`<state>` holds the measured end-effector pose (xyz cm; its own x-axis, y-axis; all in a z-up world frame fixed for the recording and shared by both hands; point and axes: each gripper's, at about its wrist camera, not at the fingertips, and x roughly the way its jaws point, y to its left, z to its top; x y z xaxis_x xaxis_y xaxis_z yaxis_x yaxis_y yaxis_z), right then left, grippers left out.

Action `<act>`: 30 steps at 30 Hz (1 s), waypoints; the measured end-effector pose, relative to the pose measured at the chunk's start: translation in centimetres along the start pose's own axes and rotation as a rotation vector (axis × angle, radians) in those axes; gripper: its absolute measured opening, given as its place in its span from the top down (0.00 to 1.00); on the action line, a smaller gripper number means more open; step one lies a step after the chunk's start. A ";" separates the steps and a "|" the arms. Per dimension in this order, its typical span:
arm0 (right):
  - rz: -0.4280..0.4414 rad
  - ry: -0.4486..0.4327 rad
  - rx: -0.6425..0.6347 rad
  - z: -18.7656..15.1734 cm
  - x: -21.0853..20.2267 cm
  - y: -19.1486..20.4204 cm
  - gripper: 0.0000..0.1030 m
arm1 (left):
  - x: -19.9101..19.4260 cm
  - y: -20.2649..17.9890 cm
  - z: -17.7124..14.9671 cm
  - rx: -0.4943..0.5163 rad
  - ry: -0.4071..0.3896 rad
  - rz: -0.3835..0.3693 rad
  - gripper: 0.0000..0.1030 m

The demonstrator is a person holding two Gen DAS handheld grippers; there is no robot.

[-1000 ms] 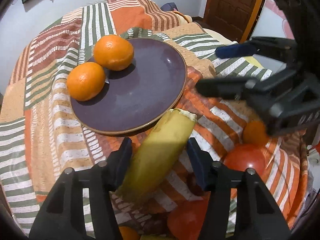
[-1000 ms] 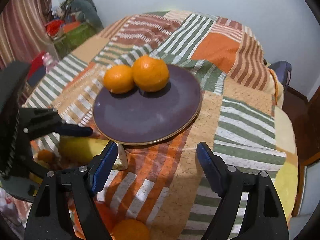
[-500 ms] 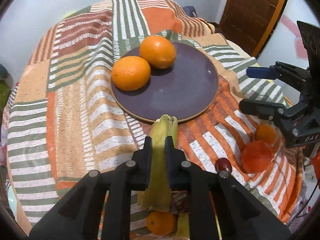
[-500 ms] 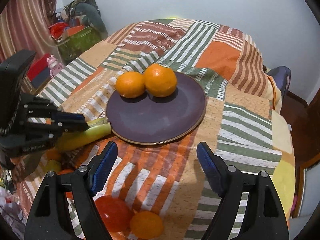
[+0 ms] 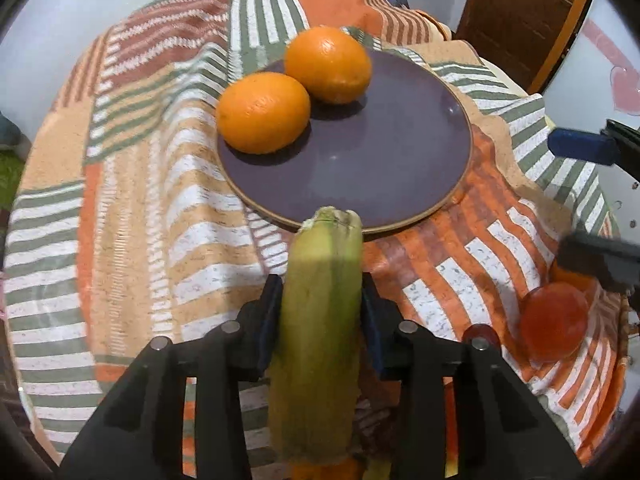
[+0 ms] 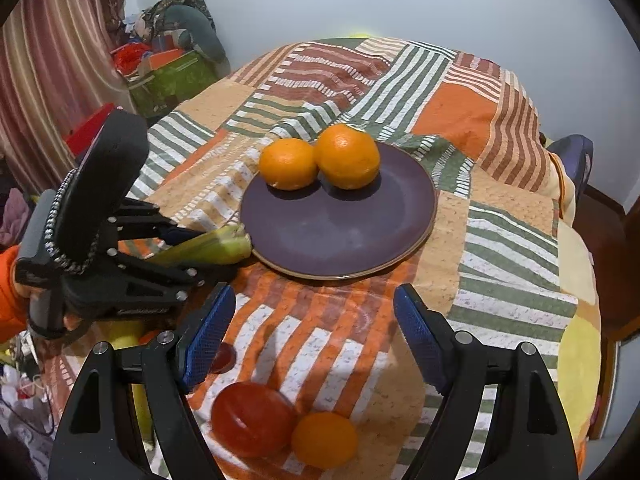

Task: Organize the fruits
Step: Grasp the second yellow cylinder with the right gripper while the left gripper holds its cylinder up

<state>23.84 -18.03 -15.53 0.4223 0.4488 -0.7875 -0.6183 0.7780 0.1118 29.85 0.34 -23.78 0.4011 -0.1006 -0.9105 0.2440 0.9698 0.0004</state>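
My left gripper (image 5: 320,292) has its pads pressed on a yellow-green corn ear (image 5: 320,320) while its jaws are opening slightly. The ear's husk tip reaches the near rim of the purple plate (image 5: 360,168). Two oranges (image 5: 264,112) (image 5: 328,64) sit touching at the plate's far left. In the right wrist view the left gripper (image 6: 200,252) holds the corn ear (image 6: 212,246) left of the plate (image 6: 340,232). My right gripper (image 6: 312,320) stands open over the striped cloth, nothing between its fingers.
A red tomato (image 6: 252,420) and a small orange (image 6: 324,440) lie on the cloth below the right gripper, and a small dark red fruit (image 6: 222,356) lies near its left finger. A patchwork cloth (image 6: 500,240) covers the round table. Clutter and a curtain stand far left.
The left gripper closed on the corn ear, which now points straight at the plate's near rim. The right gripper drew back, so the tomato and small orange came into its view.
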 end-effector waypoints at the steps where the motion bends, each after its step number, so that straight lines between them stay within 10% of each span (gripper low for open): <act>1: 0.003 -0.003 -0.005 -0.1 -0.2 0.4 0.23 | -0.5 0.2 0.0 -0.005 -0.014 0.006 0.65; 17: 0.073 -0.017 -0.059 -2.9 -3.3 7.6 0.29 | -13.3 2.8 -4.2 -0.083 -0.254 0.068 0.65; 30: 0.136 0.132 -0.101 -7.0 0.0 12.0 0.55 | -15.9 2.4 -10.0 -0.123 -0.257 0.019 0.65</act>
<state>11.82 -11.74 -18.42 0.2440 0.4799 -0.8427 -0.7299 0.6630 0.1662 15.26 6.48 -13.40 0.6193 -0.1199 -0.7759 0.1317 0.9901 -0.0478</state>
